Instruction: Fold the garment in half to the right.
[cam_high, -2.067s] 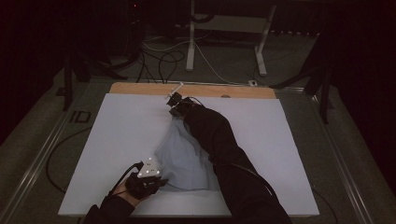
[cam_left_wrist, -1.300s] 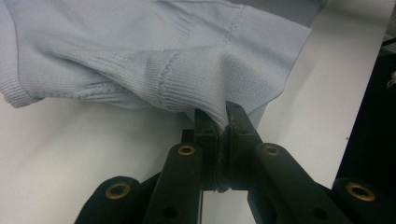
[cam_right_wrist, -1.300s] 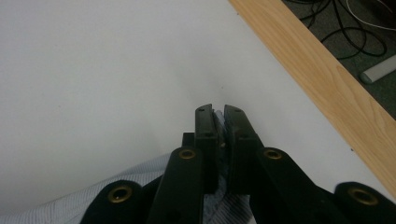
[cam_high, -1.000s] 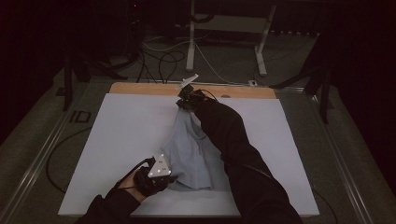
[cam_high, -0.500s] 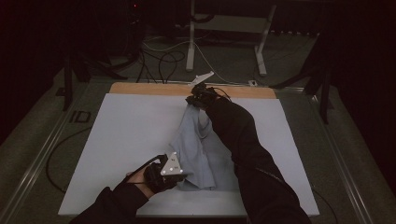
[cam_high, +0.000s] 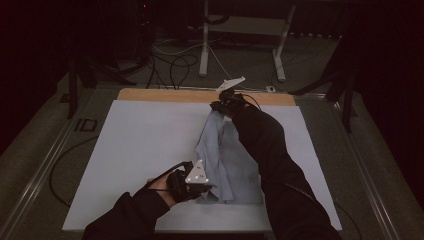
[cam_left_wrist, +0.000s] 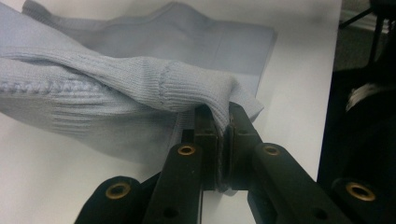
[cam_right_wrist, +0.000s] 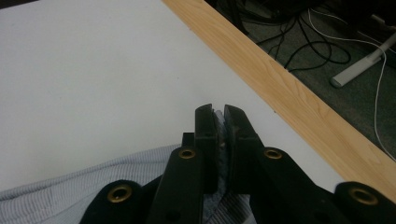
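Note:
A pale blue knitted garment (cam_high: 225, 160) lies stretched from near to far across the white table top (cam_high: 130, 150). My left gripper (cam_high: 202, 187) is shut on its near corner, where the ribbed knit (cam_left_wrist: 140, 88) bunches between the jaws of the left gripper (cam_left_wrist: 223, 122). At the far end my right gripper (cam_high: 220, 106) is shut on the other end of the garment (cam_right_wrist: 70, 196), a sliver of cloth pinched between the jaws of the right gripper (cam_right_wrist: 220, 114). A dark sleeve (cam_high: 265, 155) lies over the garment's right side and hides part of it.
A wooden strip (cam_high: 165, 95) runs along the table's far edge, also close ahead of the right gripper as wooden strip (cam_right_wrist: 299, 98). Beyond it on the floor are cables (cam_high: 175, 65) and a white stand (cam_high: 205, 40). Bare white surface spreads left of the garment.
Both grippers have carried the garment to the right across the table, and slightly up. The right gripper has gone farther toward the far edge, so the cloth hangs more taut between them.

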